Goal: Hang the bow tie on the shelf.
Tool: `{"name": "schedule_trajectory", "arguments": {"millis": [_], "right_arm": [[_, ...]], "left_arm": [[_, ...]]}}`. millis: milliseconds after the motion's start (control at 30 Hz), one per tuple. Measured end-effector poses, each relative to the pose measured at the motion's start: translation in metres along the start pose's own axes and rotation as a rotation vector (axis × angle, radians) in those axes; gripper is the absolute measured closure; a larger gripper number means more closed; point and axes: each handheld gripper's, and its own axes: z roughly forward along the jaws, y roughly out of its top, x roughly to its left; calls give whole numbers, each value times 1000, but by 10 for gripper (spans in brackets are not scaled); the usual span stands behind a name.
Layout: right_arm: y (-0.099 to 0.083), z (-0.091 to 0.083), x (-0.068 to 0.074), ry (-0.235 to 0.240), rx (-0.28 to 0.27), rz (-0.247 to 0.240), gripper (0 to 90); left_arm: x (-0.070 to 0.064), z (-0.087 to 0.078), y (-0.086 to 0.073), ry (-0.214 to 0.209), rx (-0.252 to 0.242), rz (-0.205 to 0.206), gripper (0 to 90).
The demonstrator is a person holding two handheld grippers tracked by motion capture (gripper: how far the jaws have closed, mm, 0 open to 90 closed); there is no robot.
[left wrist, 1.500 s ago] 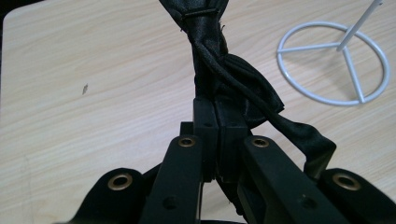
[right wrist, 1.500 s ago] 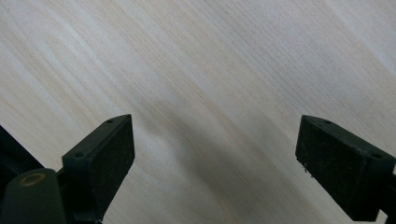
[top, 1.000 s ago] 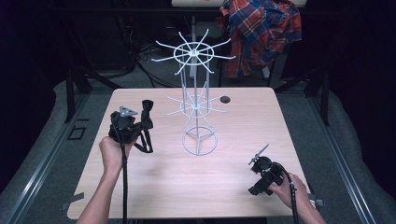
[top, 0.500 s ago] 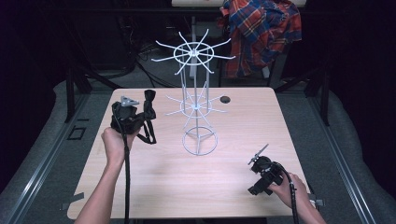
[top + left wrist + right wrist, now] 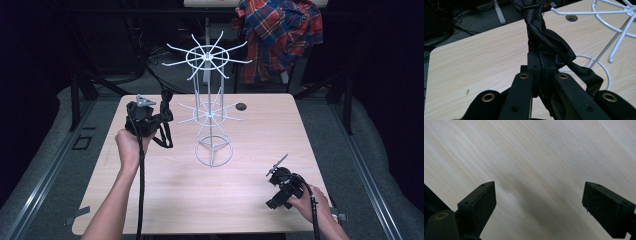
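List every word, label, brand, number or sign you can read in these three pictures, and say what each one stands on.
There are none to read. The left gripper, the black bow tie it clamps, the white wire rack, the wooden table, the right gripper and the plaid shirt bear no legible print.

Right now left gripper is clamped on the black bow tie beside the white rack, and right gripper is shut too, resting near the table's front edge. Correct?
Not quite. The right gripper is open: the right gripper view shows its jaws wide apart over bare table. The rest stands: the left gripper is clamped on the black bow tie beside the white rack.
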Motion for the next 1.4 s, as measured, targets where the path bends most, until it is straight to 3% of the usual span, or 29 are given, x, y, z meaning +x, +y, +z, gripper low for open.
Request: {"name": "schedule_trajectory", "arguments": {"millis": [933,1400], "right_arm": [[0,0,0,-4,1,0,115],[0,-1,0,-1,1,-4,116]], "left_arm": [[-17,11,14,-25,14,35,888],[-23,19,10,-32,31,44,888]]}}
